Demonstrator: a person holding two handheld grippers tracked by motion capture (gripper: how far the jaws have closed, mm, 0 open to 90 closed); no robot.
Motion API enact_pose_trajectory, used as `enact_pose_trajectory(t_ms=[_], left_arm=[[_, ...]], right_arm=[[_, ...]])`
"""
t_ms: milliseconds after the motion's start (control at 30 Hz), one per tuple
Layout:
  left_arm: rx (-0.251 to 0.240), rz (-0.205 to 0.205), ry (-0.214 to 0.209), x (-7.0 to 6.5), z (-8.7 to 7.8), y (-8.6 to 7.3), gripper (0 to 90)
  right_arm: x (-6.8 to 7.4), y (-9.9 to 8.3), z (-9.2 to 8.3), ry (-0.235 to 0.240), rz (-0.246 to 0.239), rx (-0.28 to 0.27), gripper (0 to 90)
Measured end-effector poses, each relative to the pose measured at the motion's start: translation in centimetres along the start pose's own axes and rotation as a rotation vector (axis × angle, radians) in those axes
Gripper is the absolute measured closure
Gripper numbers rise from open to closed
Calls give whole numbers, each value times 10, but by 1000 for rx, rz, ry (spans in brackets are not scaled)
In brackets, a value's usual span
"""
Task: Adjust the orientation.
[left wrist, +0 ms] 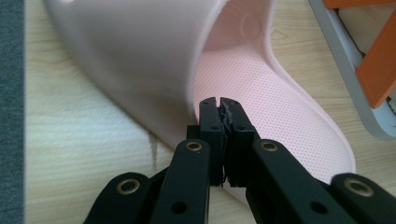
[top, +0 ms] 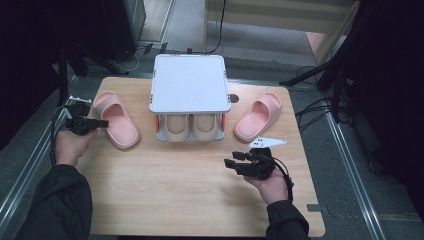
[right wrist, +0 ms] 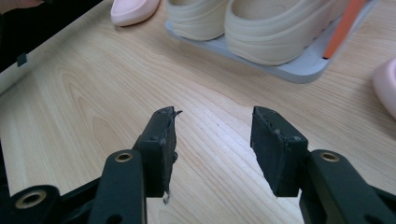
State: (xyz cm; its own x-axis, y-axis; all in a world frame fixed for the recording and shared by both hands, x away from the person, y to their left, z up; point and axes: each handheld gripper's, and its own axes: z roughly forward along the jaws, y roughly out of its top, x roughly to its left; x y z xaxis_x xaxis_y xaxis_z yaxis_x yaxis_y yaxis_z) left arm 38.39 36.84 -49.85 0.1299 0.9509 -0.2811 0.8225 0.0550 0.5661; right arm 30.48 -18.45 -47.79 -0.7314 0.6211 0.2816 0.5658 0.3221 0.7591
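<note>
- the left gripper (top: 100,123) sits at the left edge of the desk (top: 190,200), its fingers (left wrist: 211,126) pinched shut on the outer side wall of the left pink slipper (top: 116,119), beside the strap. the thin wall gives them something to clamp, which the broad sole would not.
- in the left gripper view the slipper's strap (left wrist: 135,60) arches just above the grip and the dotted insole (left wrist: 261,98) runs away behind it. the sole appears to rest on the desk; i judge the lift has not started.
- that slipper lies near the desk's left edge, toe toward the back and heel toward the front, just left of the rack (top: 190,82).
- the rack stands at the middle of the back edge. its lower shelf holds a beige pair (top: 190,127), so the white top shelf is likely where the pink ones go.
- the right gripper (top: 234,161) hovers over bare wood toward the front right, fingers (right wrist: 161,140) apart with nothing between them, probably waiting its turn.
- the other pink slipper (top: 257,116) lies right of the rack, near the right edge, well apart from the first.
</note>
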Motion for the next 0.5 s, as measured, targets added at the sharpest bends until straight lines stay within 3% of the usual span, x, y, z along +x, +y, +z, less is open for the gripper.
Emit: enact_pose_trajectory(t_ms=[300, 400, 500], left_arm=[[-8, -16, 25, 9, -9, -8, 864], [-26, -40, -3, 12, -15, -7, 721], [-55, -45, 22, 13, -17, -7, 584]], right_arm=[[3, 5, 8, 24, -20, 10, 513], [3, 6, 9, 27, -24, 9, 513], [3, 6, 9, 28, -25, 9, 513]])
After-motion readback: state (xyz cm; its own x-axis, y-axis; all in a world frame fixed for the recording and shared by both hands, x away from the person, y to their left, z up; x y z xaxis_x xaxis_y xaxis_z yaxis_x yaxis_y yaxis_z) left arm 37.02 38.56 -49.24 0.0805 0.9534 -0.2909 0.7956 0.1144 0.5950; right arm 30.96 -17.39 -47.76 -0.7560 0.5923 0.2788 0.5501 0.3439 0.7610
